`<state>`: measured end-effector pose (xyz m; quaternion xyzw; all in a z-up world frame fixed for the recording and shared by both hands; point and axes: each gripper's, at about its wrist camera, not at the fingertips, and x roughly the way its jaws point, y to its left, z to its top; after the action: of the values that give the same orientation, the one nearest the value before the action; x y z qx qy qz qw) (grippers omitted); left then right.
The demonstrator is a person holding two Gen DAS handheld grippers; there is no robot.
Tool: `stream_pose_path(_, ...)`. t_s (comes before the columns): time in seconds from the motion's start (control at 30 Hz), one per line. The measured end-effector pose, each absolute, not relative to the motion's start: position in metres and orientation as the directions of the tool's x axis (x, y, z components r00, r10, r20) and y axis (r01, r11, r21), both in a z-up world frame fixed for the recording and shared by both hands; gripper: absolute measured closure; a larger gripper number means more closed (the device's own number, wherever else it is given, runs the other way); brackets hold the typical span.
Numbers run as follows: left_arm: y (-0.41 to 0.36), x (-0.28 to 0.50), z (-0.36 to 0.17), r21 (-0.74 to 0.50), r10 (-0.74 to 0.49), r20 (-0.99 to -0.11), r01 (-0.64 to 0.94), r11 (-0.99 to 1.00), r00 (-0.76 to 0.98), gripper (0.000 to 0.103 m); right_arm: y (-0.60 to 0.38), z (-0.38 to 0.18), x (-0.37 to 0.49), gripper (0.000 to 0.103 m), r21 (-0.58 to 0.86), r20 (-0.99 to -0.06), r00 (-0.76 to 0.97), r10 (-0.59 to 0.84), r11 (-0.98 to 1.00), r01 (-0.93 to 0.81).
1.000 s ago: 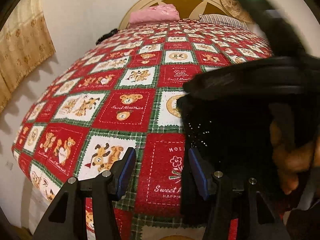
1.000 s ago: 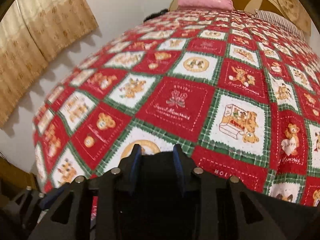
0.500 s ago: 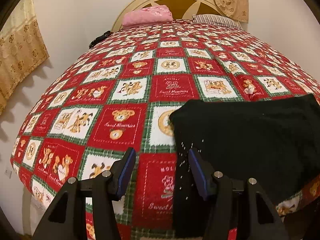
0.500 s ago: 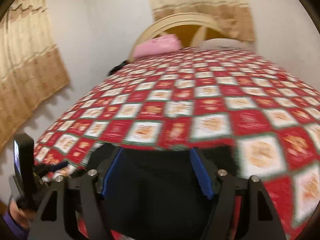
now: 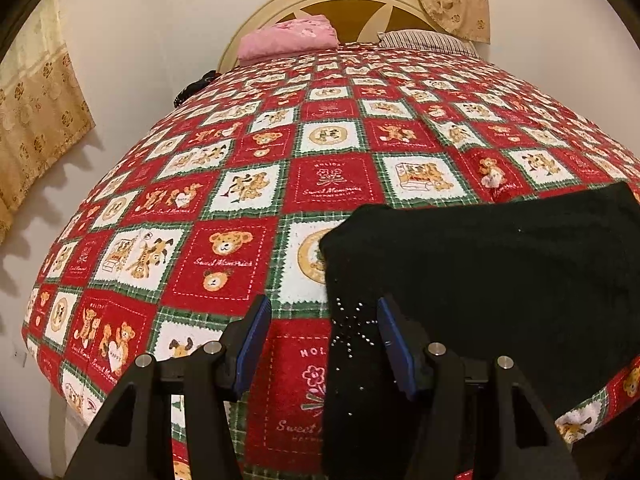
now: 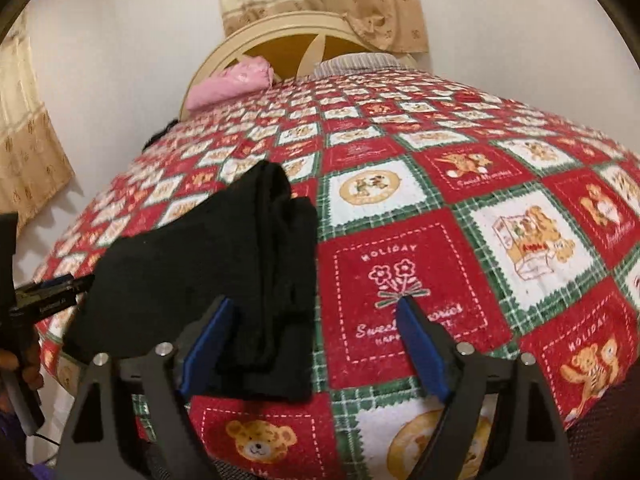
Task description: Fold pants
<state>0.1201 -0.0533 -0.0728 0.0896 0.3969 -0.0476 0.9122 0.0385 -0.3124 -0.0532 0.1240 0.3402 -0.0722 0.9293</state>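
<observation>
Black pants [image 5: 480, 280] lie folded flat near the front edge of a bed with a red, white and green teddy-bear quilt [image 5: 328, 148]. In the right wrist view the pants [image 6: 224, 264] show as a folded stack with layered edges. My left gripper [image 5: 320, 336] is open, above the pants' left corner, which has small silver studs. My right gripper [image 6: 316, 340] is open and empty, over the pants' right end and the quilt [image 6: 460, 184]. The left gripper's body [image 6: 44, 300] shows at the far left of the right wrist view.
A pink folded cloth [image 5: 288, 38] and a striped pillow [image 5: 424, 40] lie by the cream headboard [image 5: 340, 0]. A dark object [image 5: 192, 88] sits at the bed's far left edge. Beige curtains [image 5: 32, 128] hang on the walls.
My right gripper let go of the pants, opened and pulled back to the right. The pants now lie flat on the quilt. My left gripper stayed open and barely moved.
</observation>
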Motion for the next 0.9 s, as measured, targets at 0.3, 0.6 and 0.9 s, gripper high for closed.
stream_pose_path(0.3,-0.048,0.118,-0.081,0.101,-0.027,-0.730,0.147,0.984,0.683,0.033,-0.328,-0.049,0.031,0.016,0.270,-0.616,0.786,-0.045,0.926,0.264)
stream_pose_path(0.6,-0.039,0.120,-0.081,0.032,-0.078,-0.742,0.151,0.988,0.666,0.033,-0.324,-0.052,0.033,0.016,0.287,-0.613,0.790,-0.023,0.925,0.250)
stream_pose_path(0.9,-0.036,0.123,-0.086,-0.061,-0.127,-0.772,0.127,0.990,0.623,0.033,-0.296,-0.062,0.046,0.027,0.249,-0.620,0.785,0.006,0.950,0.190)
